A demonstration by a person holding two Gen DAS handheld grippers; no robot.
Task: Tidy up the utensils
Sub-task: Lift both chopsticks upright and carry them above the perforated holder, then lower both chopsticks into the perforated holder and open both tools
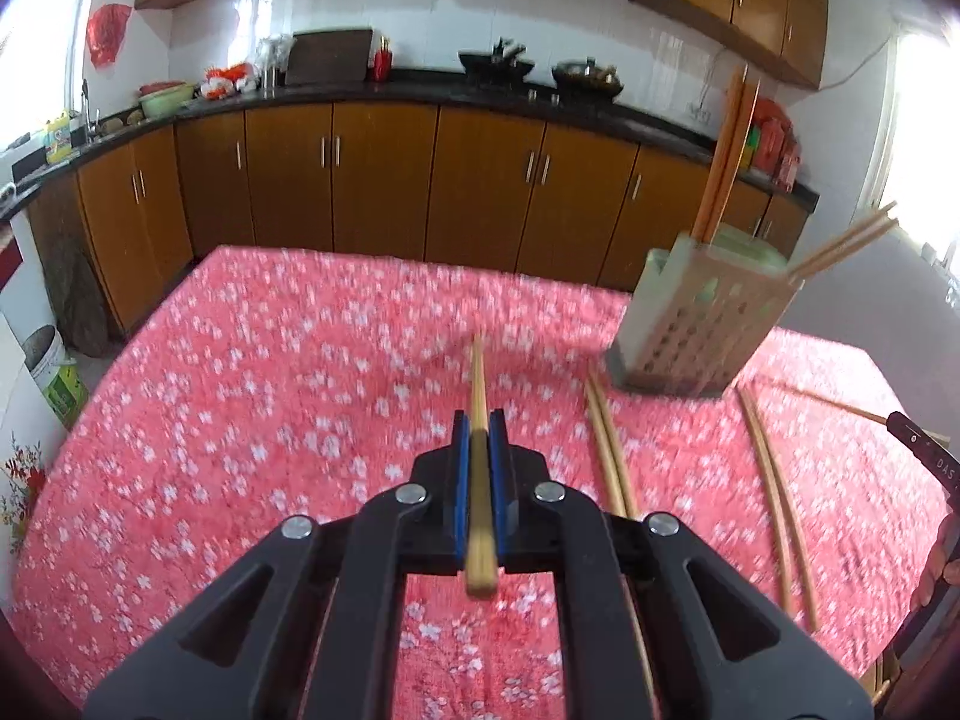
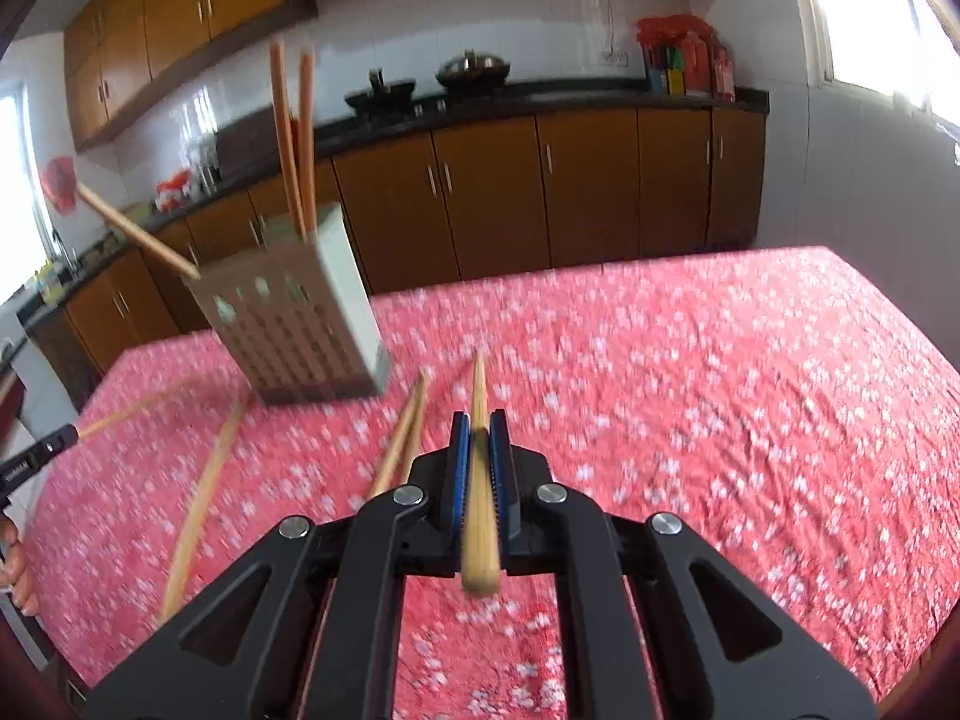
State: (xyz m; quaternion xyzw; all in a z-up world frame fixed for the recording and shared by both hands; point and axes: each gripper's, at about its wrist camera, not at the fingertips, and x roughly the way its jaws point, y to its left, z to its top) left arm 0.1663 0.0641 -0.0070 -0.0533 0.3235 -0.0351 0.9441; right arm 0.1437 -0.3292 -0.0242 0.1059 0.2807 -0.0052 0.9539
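A chopstick is gripped by each gripper.
The left gripper (image 1: pixel 478 426) and right gripper (image 2: pixel 478 426) are closed on one chopstick (image 1: pixel 477 384) each, near the holder (image 1: pixel 690 324).

Home kitchen, wooden cabinets (image 1: pixel 384 174), wok (image 2: pixel 474 69) on black counter (image 1: pixel 420 90)

Motion blur smears the tablecloth (image 1: pixel 270 360) ahead of both tools, its flowers mere streaks. The holder (image 2: pixel 294 324), ahead-left of the right tool, is soft-edged, its contents hidden below the rim. Loose chopsticks (image 1: pixel 780 510) right of the left tool vanish behind its body. Counter items (image 1: pixel 228 81) are too small to identify.
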